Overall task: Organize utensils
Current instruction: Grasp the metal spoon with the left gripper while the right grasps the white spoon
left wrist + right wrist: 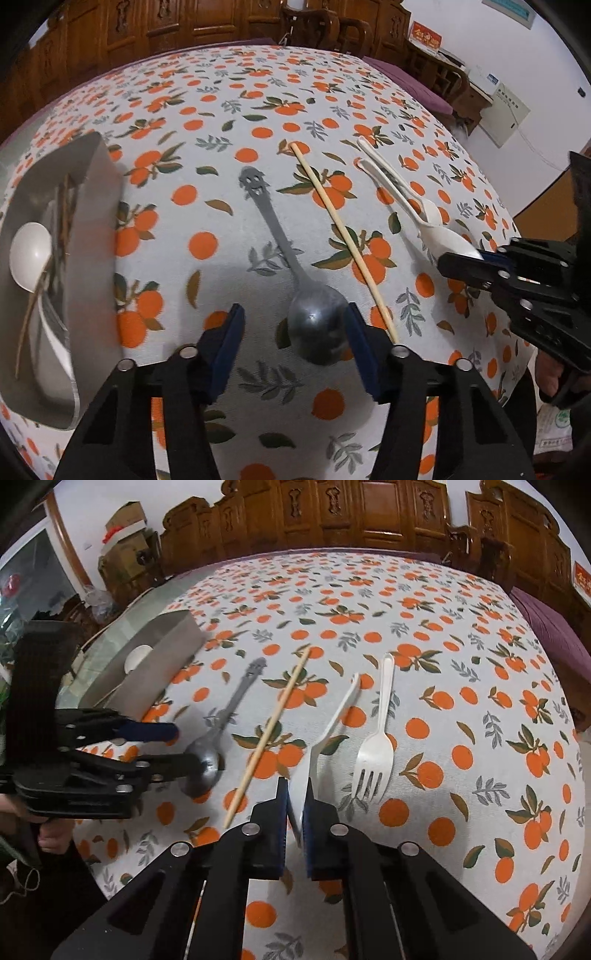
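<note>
A metal tray sits at the tabletop's left edge, holding a white spoon. Right of the tray, the left tongs stand spread around the bowl of a gray metal spoon. Further right lies a chopstick. Beyond it, the right tongs pinch a white plastic spoon; a white fork lies beside.
</note>
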`<state>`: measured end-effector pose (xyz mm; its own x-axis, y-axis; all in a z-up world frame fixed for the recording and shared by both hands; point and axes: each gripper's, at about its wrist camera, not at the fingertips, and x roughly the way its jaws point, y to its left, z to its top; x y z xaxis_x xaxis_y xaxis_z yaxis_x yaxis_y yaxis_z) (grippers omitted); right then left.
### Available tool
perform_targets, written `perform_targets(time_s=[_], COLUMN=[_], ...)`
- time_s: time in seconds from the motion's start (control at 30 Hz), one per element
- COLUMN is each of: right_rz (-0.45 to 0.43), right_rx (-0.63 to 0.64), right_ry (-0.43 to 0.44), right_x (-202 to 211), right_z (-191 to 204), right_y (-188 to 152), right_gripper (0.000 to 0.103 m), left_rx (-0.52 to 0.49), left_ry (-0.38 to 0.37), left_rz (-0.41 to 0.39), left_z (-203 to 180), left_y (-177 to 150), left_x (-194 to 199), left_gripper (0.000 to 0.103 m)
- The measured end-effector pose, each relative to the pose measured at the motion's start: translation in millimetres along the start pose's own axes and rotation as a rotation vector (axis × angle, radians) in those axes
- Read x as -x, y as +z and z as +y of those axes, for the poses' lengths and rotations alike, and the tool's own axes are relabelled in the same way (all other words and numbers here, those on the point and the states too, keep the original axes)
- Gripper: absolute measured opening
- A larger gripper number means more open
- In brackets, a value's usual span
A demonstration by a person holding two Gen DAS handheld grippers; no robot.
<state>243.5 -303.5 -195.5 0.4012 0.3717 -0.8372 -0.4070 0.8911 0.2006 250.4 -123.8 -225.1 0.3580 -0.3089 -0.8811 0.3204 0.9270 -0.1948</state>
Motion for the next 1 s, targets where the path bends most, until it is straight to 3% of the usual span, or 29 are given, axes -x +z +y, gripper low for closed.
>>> perform_targets(time_s=[0.23,0.57,1.0], right_rz=[-0.036,-0.048,-0.059], right_rx=[0.003,-0.009,-0.025], right_ry=[0.013,0.003,-0.013], right_x=[19.9,30.3,43.1], right_z=[5.9,6.3,6.6], right_y=[-0.8,-8.1,-16.9], right_gripper=[0.007,0.007,0.008], left_rx=[-0.008,-0.043,-0.045], left_ry=[0.004,-0.011,-0.015], left_rz=[-0.008,-0.044,-0.026], left_z=[-10.2,-28.7,-47.6], left_y=[-1.1,7.2,12.4], left_x=[-5.7,5.8,-8.0], left_gripper=[0.044,0.012,0.007])
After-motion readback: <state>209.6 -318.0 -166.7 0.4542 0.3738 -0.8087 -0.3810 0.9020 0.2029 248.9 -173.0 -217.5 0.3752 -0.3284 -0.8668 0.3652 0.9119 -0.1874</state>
